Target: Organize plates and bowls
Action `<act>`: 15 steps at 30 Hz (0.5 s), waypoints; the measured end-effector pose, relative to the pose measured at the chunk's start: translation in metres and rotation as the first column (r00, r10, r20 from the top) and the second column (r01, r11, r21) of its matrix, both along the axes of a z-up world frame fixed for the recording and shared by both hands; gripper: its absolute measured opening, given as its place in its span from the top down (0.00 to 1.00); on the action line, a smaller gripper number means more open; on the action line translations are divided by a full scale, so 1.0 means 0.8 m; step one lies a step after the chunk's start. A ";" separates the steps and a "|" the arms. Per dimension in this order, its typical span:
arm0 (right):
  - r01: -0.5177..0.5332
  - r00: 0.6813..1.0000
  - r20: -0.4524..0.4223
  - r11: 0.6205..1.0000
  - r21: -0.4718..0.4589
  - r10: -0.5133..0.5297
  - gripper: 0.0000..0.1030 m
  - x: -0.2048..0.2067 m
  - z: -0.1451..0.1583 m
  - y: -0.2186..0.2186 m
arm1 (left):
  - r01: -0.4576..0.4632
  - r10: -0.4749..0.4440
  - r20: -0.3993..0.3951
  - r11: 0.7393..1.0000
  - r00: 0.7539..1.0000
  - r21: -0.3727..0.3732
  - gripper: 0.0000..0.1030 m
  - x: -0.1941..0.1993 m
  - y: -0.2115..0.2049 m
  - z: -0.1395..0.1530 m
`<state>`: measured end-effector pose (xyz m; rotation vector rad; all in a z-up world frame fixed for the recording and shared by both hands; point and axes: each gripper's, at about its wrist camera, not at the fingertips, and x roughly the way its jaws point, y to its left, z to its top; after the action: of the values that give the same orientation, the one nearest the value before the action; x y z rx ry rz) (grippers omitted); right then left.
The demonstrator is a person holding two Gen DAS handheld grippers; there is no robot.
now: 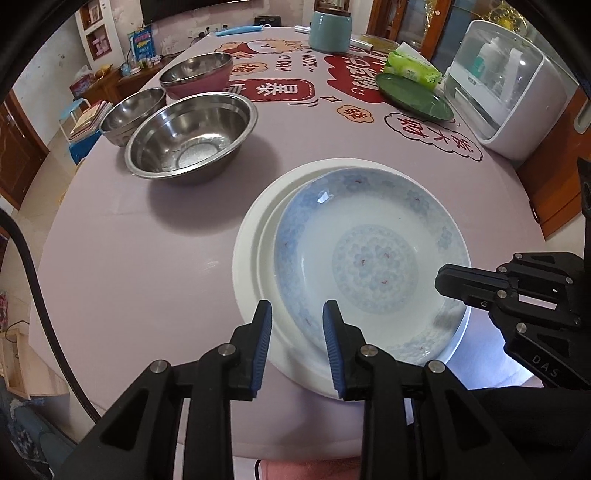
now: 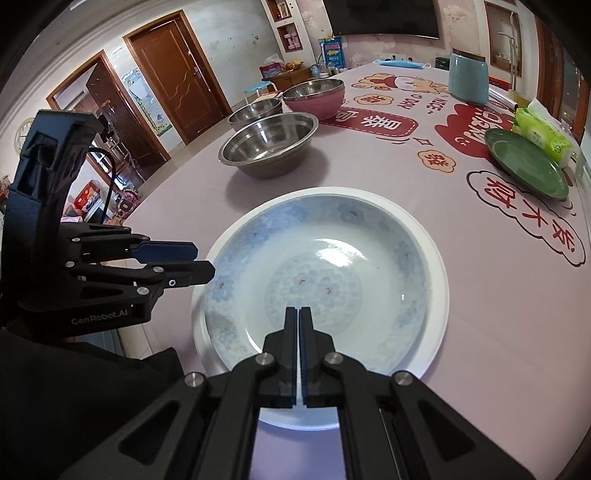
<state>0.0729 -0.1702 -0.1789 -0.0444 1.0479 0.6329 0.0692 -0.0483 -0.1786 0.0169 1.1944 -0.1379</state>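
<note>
A shallow white porcelain plate with a pale blue floral pattern (image 1: 373, 258) sits nested, slightly off-centre, on a larger plain white plate (image 1: 251, 243), and the pair rests near the front edge of a round table covered in a lilac cloth with red cartoon lettering (image 1: 147, 240). The left gripper (image 1: 297, 314) has its blue-padded fingers parted, straddling the near rim of the patterned plate without visibly pinching it. The right gripper (image 2: 298, 314) has its fingers pressed together with nothing between them, poised over the near part of the same plate. Further back on the left stands a wide stainless-steel bowl (image 1: 192, 136), with a smaller steel bowl (image 1: 129, 114) just behind it and a steel-lined pink bowl (image 1: 199, 74) beyond. On the far right lies a dark green plate (image 1: 413, 98), touching a green packet of tissues (image 1: 412, 66), beside a white countertop appliance with a clear door (image 1: 506, 85). A teal ceramic canister (image 1: 330, 31) stands at the table's far side.
</note>
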 end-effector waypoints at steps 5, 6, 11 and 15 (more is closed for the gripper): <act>-0.003 1.000 -0.005 1.000 0.002 0.003 0.99 -0.003 -0.003 0.001 | -0.041 0.041 0.018 0.999 0.999 0.010 0.69 -0.005 0.007 0.010; -0.002 1.000 -0.008 1.000 0.000 0.002 0.99 -0.004 -0.004 0.000 | -0.049 0.049 0.015 0.999 0.999 0.013 0.69 -0.005 0.007 0.010; 0.036 0.999 -0.020 0.999 -0.010 -0.036 0.99 -0.008 -0.009 -0.015 | -0.078 0.078 0.002 0.997 0.997 0.012 0.64 -0.003 0.003 0.014; 0.144 0.989 -0.042 0.990 0.008 -0.143 0.87 -0.002 -0.011 -0.051 | -0.080 0.080 0.023 0.997 0.997 0.018 0.53 0.000 -0.013 0.021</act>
<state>0.0715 -0.2107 -0.1876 0.0535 1.0773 0.5104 0.0693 -0.0591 -0.1621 -0.0126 1.1722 -0.0560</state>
